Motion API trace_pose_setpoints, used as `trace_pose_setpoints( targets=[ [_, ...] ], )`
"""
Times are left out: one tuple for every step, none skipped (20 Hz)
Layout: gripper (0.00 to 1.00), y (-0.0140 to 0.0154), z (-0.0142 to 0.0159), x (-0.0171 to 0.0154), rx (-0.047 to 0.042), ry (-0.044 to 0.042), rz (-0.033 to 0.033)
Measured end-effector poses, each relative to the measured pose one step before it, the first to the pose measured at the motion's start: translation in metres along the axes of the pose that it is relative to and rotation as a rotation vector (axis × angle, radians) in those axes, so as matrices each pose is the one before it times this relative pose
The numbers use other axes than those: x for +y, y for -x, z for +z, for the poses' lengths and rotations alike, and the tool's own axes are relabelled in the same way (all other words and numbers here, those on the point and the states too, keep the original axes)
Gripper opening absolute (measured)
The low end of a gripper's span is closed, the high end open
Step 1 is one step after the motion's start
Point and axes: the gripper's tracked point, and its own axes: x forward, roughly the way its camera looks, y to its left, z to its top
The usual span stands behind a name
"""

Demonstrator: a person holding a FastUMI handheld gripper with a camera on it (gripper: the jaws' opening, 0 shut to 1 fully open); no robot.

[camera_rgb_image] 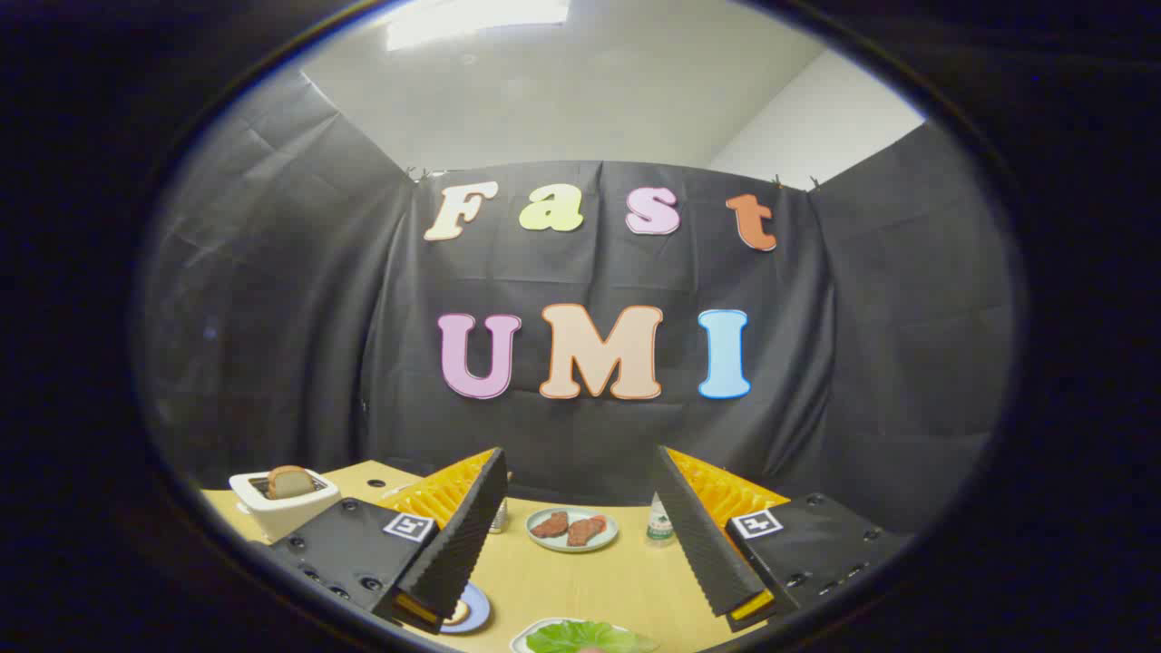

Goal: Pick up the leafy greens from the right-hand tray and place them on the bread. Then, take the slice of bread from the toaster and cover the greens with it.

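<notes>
Gripper (pixel 580 531) spread wide, grasping nothing, above leafy greens (pixel 585 638) at lower centre; toaster (pixel 283 508) with bread slice (pixel 290 482) lower left.

Bread (pixel 289 482) in toaster (pixel 284 504), left of gripper (pixel 580 472)

Closed in on three sides by black cloth (pixel 299 299), creased and faintly shiny, hung in broad panels that meet at two corners. Pinned along the top edge with small clips (pixel 417 172). Above the cloth, topped by a plain white wall (pixel 544 100), with a second white wall (pixel 816 127) angling in beside it. Lit from overhead by a bright ceiling light (pixel 472 18), washed out to white. Down below, furnished with a pale wooden table (pixel 590 580), smooth and evenly lit, running back to the foot of the cloth.
</notes>
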Motion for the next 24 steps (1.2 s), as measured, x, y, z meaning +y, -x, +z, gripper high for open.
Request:
trace_pose_setpoints(
  targets=[
    [1.0,-0.00032,-0.00059,-0.00011,-0.00037,-0.00212,-0.00114],
    [1.0,0.00075,-0.00093,-0.00163,0.00218,-0.00393,-0.00157],
    [1.0,0.00099,-0.00236,-0.00107,0.00326,-0.0048,0.0006],
    [1.0,-0.0004,-0.0002,-0.00096,0.00297,-0.00466,0.00038],
    [1.0,-0.00125,-0.00032,-0.00097,0.00121,-0.00395,-0.00059],
    [1.0,-0.00025,-0.0002,-0.00164,0.00009,-0.0031,-0.00146],
    [1.0,0.00089,-0.00084,-0.00164,-0.00057,-0.00254,-0.00302],
    [1.0,0.00077,0.00079,-0.00196,-0.00151,-0.00229,-0.00397],
    [1.0,0.00036,-0.00037,-0.00322,0.00025,0.0014,-0.00716],
    [1.0,0.0001,-0.00026,-0.00202,0.00164,0.00044,-0.00488],
    [1.0,0.00071,-0.00224,-0.00094,0.00309,-0.00335,-0.00103],
    [1.0,-0.00094,-0.00039,-0.00085,0.00249,-0.00454,-0.00051],
    [1.0,-0.00148,-0.00066,-0.00215,0.00276,-0.00375,-0.00156],
    [1.0,-0.00077,-0.00074,-0.00113,0.002,-0.004,-0.00005],
    [1.0,-0.00074,-0.00108,-0.00012,0.00106,-0.00369,0.00332],
    [1.0,-0.00091,-0.00102,-0.0001,0.00261,-0.00181,0.00624],
    [1.0,-0.00004,-0.00268,-0.00073,0.00587,0.00222,0.00409],
    [1.0,-0.00151,-0.00334,-0.00101,0.00906,0.00495,0.00411],
    [1.0,-0.00049,-0.00581,0.00061,0.01491,0.00088,0.01177],
    [1.0,-0.00027,-0.00633,-0.00066,0.02033,0.00011,0.01172],
    [1.0,-0.00026,-0.00559,-0.00186,0.01531,0.00092,0.00927],
    [1.0,-0.00155,-0.00411,-0.00161,0.01609,0.00295,0.00993],
    [1.0,-0.00166,-0.00559,-0.00114,0.01958,0.00541,0.01747],
    [1.0,-0.00115,-0.00473,-0.00067,0.01837,0.00803,0.01483]
  ],
)
